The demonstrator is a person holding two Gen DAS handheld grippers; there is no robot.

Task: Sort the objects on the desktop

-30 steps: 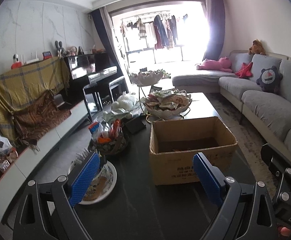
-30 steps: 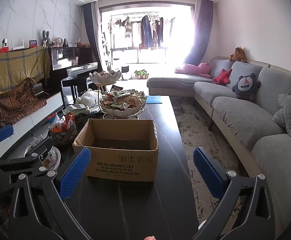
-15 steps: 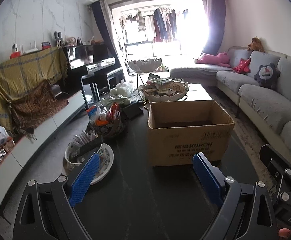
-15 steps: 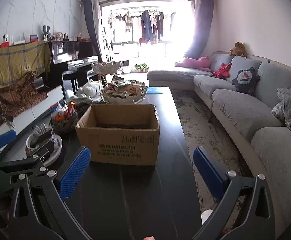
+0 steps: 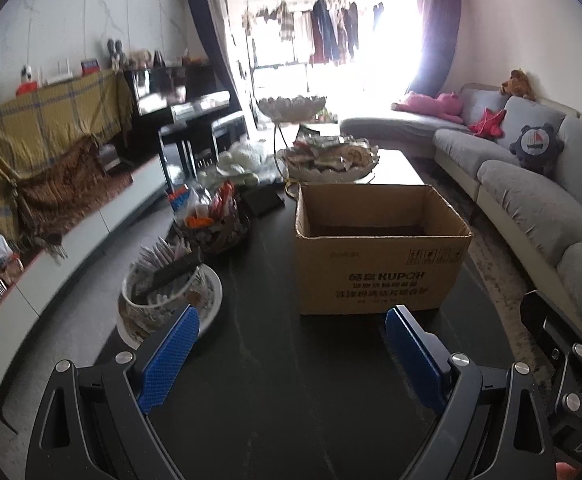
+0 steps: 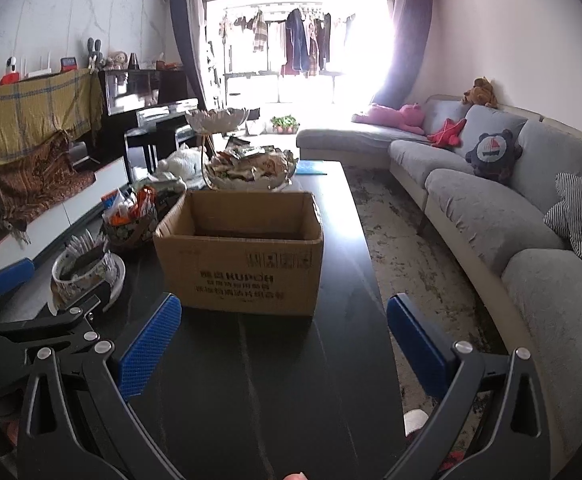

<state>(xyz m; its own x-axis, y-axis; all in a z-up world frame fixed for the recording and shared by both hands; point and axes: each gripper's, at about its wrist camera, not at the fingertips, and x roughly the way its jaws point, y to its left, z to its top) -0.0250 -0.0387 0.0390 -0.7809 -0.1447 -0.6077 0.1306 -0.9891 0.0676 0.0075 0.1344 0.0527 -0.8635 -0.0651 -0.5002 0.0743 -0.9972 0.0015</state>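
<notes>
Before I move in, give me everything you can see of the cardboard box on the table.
The cardboard box is plain brown corrugated card, rectangular, standing upright on the dark table with its top open. Dark print on the near face includes "KUPOH" above lines too small to read. Its inside looks empty, though the floor is partly hidden. Nothing visibly touches it.

Blue pads (image 5: 169, 354) on the black left gripper (image 5: 291, 354), plain brown cardboard box (image 5: 379, 268) dead ahead on the black table (image 5: 275, 392), grey sofa (image 6: 491, 216) off right, yellow plaid blanket (image 5: 47, 120) far left.
</notes>
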